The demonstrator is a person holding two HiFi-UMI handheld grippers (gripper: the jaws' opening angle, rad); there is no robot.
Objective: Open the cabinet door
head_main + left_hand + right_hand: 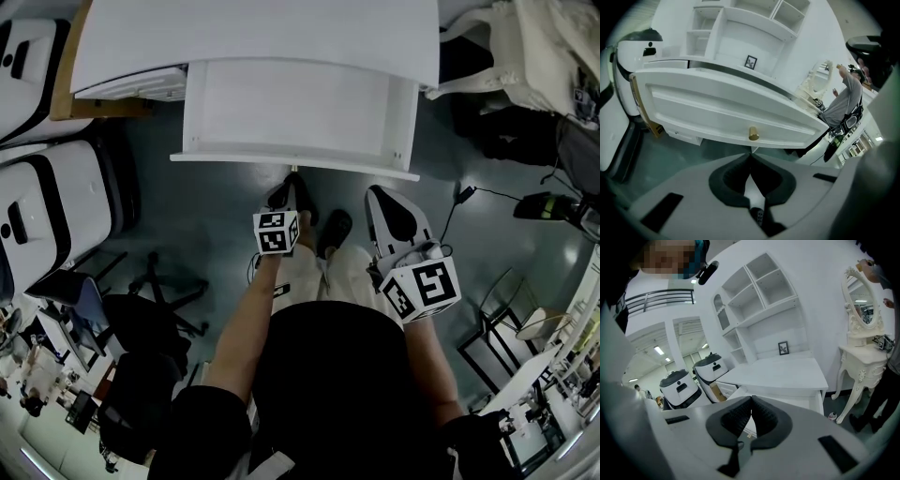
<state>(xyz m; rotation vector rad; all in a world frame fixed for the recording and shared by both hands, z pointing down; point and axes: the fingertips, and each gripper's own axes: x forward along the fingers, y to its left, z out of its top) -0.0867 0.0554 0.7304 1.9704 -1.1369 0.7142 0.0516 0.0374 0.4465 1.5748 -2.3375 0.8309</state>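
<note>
Drawer [295, 117] is seen pulled out, its gold knob [753, 133] just beyond L gripper [750, 158], clenched on nothing; R gripper [751, 402] likewise clenched, empty.

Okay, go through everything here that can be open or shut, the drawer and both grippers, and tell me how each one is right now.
white desk drawer: pulled out, open, nothing visible inside.
round gold knob on the drawer front: free, nothing gripping it.
left gripper: jaws shut, nothing between them.
right gripper: jaws shut, nothing between them.
</note>
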